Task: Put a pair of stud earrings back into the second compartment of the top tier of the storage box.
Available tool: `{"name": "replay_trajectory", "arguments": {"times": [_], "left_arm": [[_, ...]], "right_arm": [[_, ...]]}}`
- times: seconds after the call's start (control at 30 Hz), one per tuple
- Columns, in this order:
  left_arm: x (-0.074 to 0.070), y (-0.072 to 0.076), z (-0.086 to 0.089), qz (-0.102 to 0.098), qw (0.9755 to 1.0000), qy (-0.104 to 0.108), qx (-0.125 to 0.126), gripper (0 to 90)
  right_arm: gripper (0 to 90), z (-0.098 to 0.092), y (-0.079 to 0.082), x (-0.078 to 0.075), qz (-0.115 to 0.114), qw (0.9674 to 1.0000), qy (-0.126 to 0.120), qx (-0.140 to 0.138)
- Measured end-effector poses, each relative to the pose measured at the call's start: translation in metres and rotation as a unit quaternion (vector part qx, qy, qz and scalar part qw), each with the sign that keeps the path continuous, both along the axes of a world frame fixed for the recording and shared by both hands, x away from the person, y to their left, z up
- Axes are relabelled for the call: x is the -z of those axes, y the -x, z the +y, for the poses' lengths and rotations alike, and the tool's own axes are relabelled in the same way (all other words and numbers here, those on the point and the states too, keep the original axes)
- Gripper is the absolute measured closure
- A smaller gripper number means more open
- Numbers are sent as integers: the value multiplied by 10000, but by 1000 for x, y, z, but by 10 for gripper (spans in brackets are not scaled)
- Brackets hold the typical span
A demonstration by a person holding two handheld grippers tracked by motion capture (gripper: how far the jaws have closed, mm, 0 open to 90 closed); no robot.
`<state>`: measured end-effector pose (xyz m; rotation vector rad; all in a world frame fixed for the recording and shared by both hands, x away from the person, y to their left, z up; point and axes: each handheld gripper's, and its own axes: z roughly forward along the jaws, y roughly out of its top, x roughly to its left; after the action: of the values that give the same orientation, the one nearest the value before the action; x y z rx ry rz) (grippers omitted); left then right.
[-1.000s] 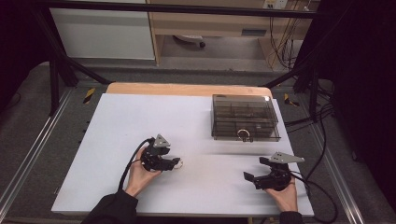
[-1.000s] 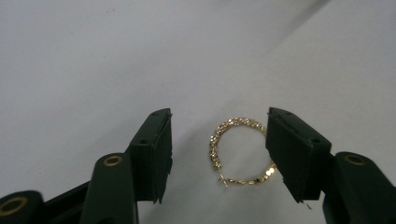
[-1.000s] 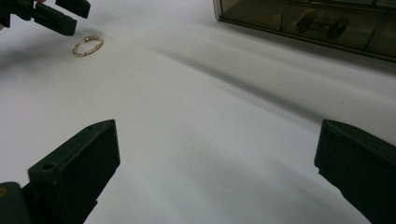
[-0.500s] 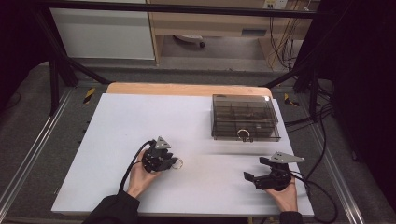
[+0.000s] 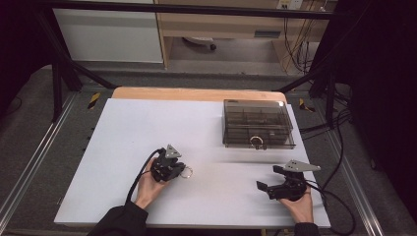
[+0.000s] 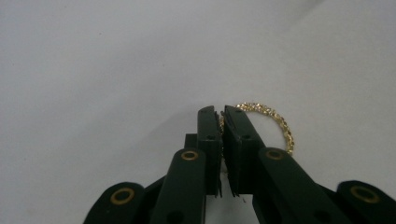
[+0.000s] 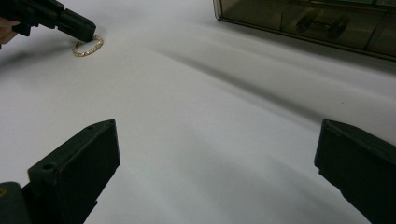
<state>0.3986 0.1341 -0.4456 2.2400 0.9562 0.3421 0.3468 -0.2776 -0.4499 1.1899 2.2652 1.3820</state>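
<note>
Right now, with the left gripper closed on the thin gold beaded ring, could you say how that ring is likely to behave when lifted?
The thin gold beaded ring is slender, so it is probably very light. It holds a round hoop shape on the white table, suggesting it is stiff, not floppy. The left gripper pinches only a narrow stretch of its rim, so it might swivel or slip; dropped on edge, it could roll.

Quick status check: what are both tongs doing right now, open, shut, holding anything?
Left tongs: shut on the gold ring, which lies on the white table.
Right tongs: open, holding nothing, above the table.
</note>
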Motion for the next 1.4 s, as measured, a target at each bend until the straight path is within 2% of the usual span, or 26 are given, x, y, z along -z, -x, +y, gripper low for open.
{"name": "replay_trajectory", "arguments": {"times": [0.2, 0.73, 1.13, 1.4], "left_arm": [[0, 1, -2, -42, 10000, -59, -22, 852], [-6, 2, 2, 10, 9998, 169, -83, 860], [-21, 6, 3, -51, 9990, 438, -51, 860], [-30, 9, -1, -91, 9988, 487, 33, 860]], "right_arm": [[6, 0, 0, 0, -1, 10000, -7, -4], [6, 0, 0, 0, 2, 10000, -11, -11], [6, 0, 0, 0, 3, 10000, -17, -3], [6, 0, 0, 0, 5, 10000, -25, 8]]}}
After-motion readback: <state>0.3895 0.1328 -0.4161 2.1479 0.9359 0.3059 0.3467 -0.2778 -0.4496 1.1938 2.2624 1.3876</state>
